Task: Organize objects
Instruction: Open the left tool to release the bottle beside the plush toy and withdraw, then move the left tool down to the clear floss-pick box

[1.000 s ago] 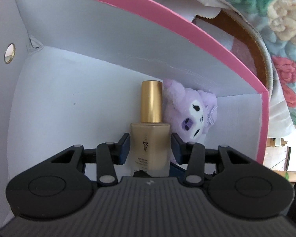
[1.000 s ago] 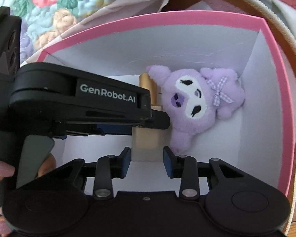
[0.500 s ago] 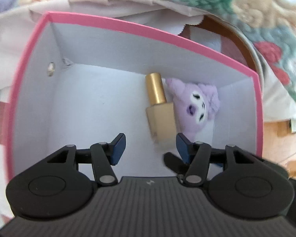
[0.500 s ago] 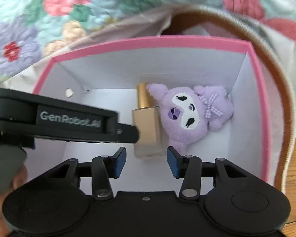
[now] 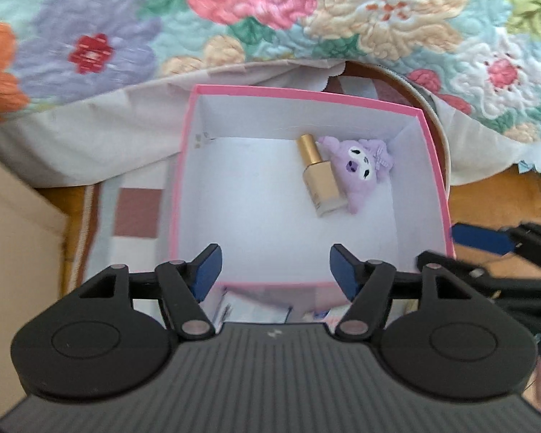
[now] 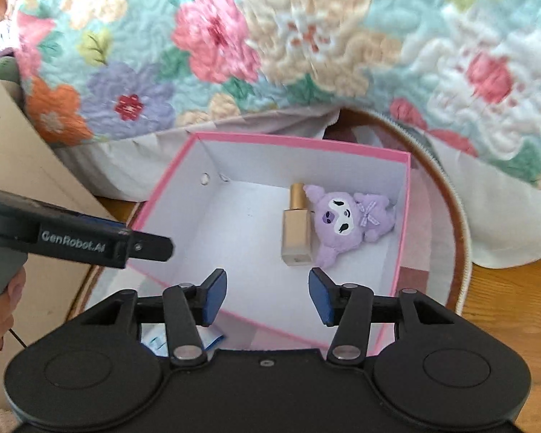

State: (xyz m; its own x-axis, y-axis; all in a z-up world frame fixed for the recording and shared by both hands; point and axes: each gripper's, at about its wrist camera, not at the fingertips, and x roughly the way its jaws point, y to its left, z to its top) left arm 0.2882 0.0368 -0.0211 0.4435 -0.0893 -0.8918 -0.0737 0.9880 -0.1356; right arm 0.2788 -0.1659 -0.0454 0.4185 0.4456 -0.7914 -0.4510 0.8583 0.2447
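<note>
A pink-rimmed box (image 5: 437, 166) (image 6: 403, 216) with white walls holds a beige bottle with a gold cap (image 5: 322, 180) (image 6: 296, 232), lying flat beside a purple plush toy (image 5: 360, 167) (image 6: 346, 220). My left gripper (image 5: 273, 270) hangs above the box's near edge, its jaws opening with nothing between them. My right gripper (image 6: 267, 294) is also above the near edge, jaws opening and empty. The left gripper's black arm (image 6: 90, 241) crosses the right wrist view at the left; the right gripper's blue pad (image 5: 479, 238) shows at the far right of the left wrist view.
A floral quilt (image 5: 270, 18) (image 6: 306, 36) hangs behind the box. The box sits on a round rug (image 6: 458, 223) over a wooden floor (image 6: 515, 310). A cardboard box (image 5: 14, 238) stands at the left. Small packets (image 5: 256, 306) lie below the box's near edge.
Both grippers let go of the bottle, opened, and rose out of the box. The bottle now lies flat beside the plush toy.
</note>
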